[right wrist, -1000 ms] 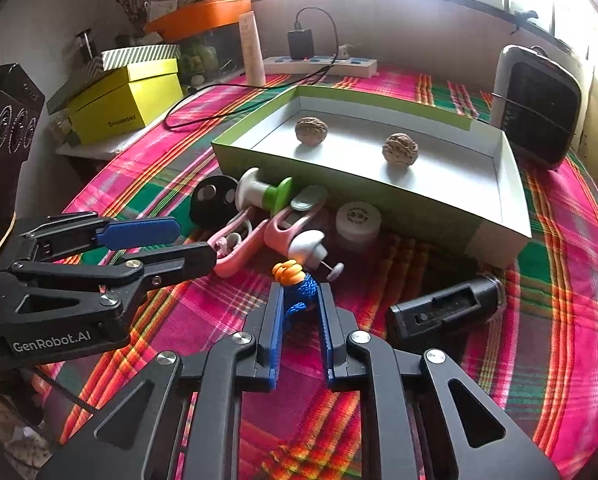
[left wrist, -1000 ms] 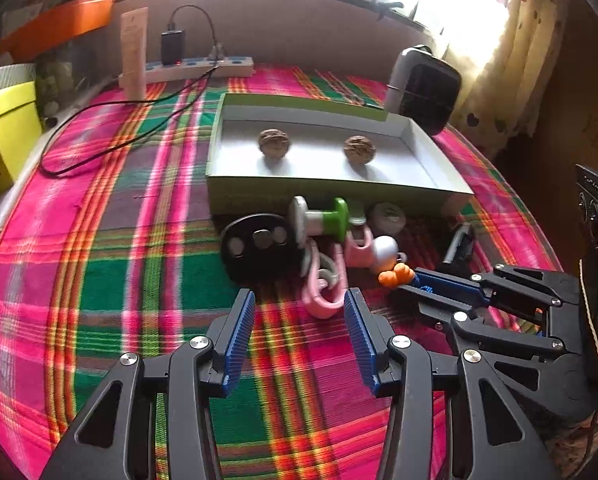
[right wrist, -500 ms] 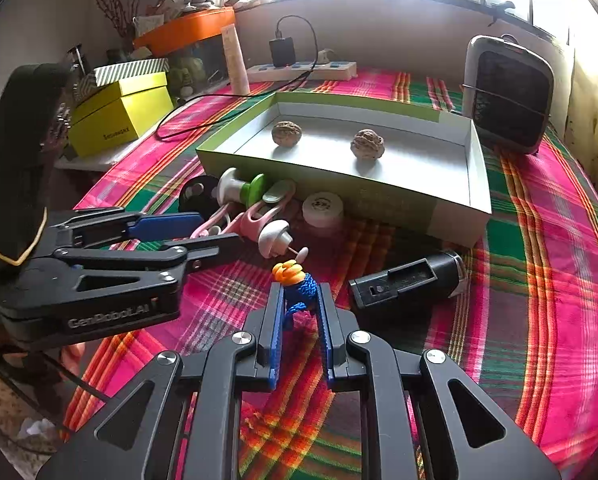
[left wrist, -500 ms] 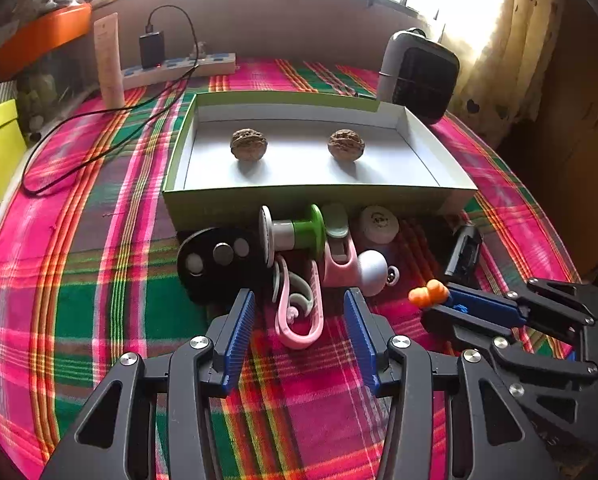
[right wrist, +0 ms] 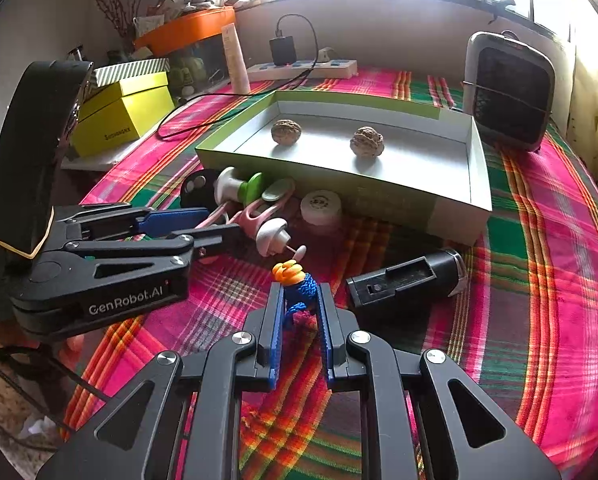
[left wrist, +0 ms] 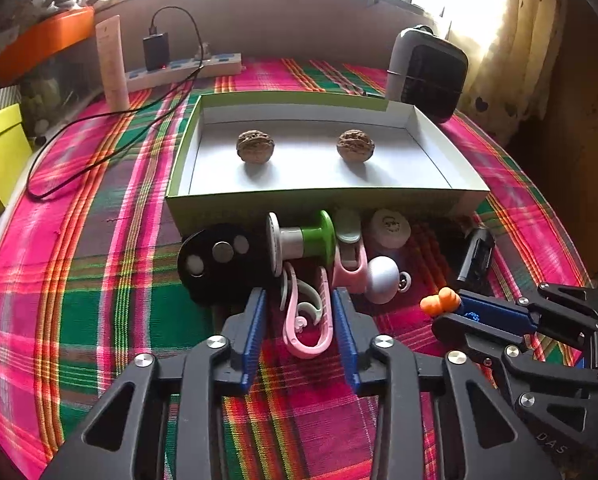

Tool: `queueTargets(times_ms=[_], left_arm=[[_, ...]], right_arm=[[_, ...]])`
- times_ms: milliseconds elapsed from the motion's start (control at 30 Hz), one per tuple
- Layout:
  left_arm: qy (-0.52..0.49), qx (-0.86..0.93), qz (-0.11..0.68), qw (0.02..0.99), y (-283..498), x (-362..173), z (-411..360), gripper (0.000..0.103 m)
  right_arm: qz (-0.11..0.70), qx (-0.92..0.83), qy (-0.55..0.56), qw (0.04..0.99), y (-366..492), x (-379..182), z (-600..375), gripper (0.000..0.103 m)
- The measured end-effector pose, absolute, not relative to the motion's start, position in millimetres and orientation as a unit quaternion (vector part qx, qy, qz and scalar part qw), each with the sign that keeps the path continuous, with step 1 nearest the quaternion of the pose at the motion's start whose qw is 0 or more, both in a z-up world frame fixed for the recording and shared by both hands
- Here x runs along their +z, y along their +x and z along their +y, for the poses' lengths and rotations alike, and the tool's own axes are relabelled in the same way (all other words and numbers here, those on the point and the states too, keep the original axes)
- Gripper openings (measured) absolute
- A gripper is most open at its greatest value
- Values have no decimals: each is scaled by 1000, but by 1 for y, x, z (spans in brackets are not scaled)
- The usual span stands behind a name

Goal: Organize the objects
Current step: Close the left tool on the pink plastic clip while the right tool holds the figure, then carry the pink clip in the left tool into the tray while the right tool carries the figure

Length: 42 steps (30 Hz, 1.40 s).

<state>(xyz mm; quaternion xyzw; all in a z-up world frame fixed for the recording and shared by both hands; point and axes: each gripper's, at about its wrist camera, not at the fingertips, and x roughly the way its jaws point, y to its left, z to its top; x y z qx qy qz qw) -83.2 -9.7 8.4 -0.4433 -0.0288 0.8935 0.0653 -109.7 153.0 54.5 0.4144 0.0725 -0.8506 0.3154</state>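
My left gripper is open, its fingers either side of a pink clip lying on the tablecloth, not closed on it. My right gripper is shut on a blue-and-orange knitted toy, held above the cloth; the toy's orange tip also shows in the left wrist view. A green-rimmed open box holds two walnuts. In front of it lie a black disc, a green-and-white spool, a second pink clip, a white knob and a white cap.
A black cylinder lies right of the toys. A small heater stands at the back right. A power strip with a trailing cable, a cream tube and yellow boxes stand at the back left.
My left gripper has moved forward so its open fingers now flank the pink clip. My right gripper has lifted and drawn back with the knitted toy.
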Motion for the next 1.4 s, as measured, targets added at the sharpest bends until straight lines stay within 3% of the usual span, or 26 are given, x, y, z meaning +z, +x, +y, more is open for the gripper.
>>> queueTargets(times_ms=[267, 1400], left_arm=[[-443, 894, -31, 64, -82, 9, -12, 23], [-423, 903, -18, 66, -53, 23, -12, 23]], right_arm=[[73, -851, 415, 313, -110, 54, 152, 17], [75, -851, 409, 321, -101, 59, 144, 17]])
